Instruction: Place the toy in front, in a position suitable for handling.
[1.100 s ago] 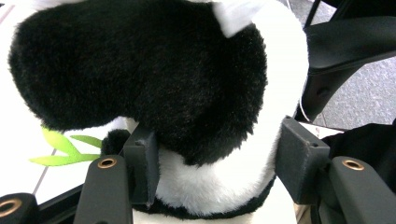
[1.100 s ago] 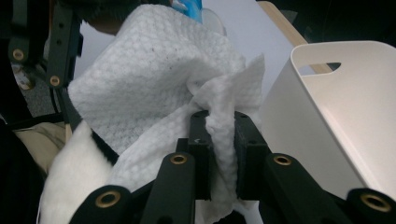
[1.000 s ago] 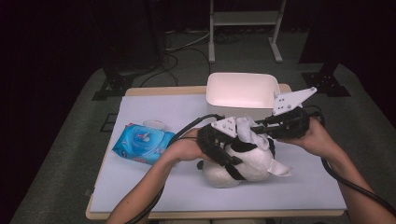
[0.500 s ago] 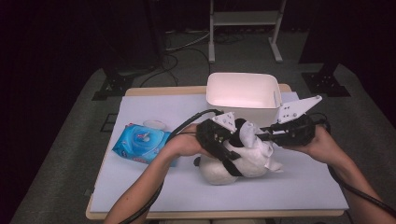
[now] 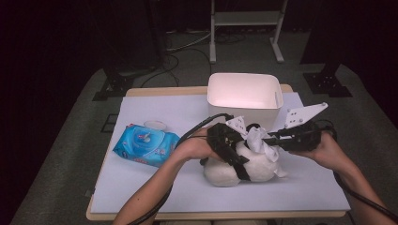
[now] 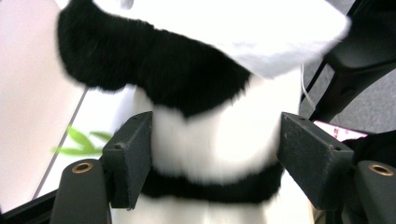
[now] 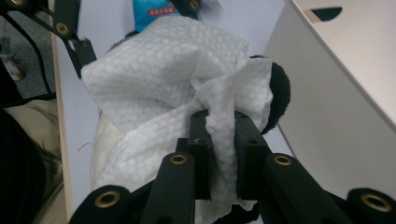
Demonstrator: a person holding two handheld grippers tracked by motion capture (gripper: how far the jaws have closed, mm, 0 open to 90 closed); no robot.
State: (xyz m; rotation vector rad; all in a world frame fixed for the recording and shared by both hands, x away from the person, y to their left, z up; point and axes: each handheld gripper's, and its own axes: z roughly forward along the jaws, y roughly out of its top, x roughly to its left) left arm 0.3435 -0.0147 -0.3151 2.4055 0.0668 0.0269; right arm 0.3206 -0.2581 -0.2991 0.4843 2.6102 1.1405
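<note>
While right tongs (image 7: 219, 154) stay clamped on wet wipe (image 7: 163, 70), draped over panda plush (image 5: 244, 164) lying mid-desk (image 5: 155, 187), wipe in short strokes. Left tongs (image 6: 215, 158) have just been opening, plush between pads, barely touching; regrip snugly so toy cannot slide.

- A wooden-edged table (image 5: 141, 91) carries everything; a pale lavender sheet (image 5: 155, 187) covers nearly all of its top.
- A white plastic tub (image 5: 245, 93) stands at the far edge of the sheet.
- A blue wet-wipe pack (image 5: 145, 145) lies on its left part.
- A black-and-white plush panda (image 5: 234, 169) lies near the middle, in front of the tub.
</note>
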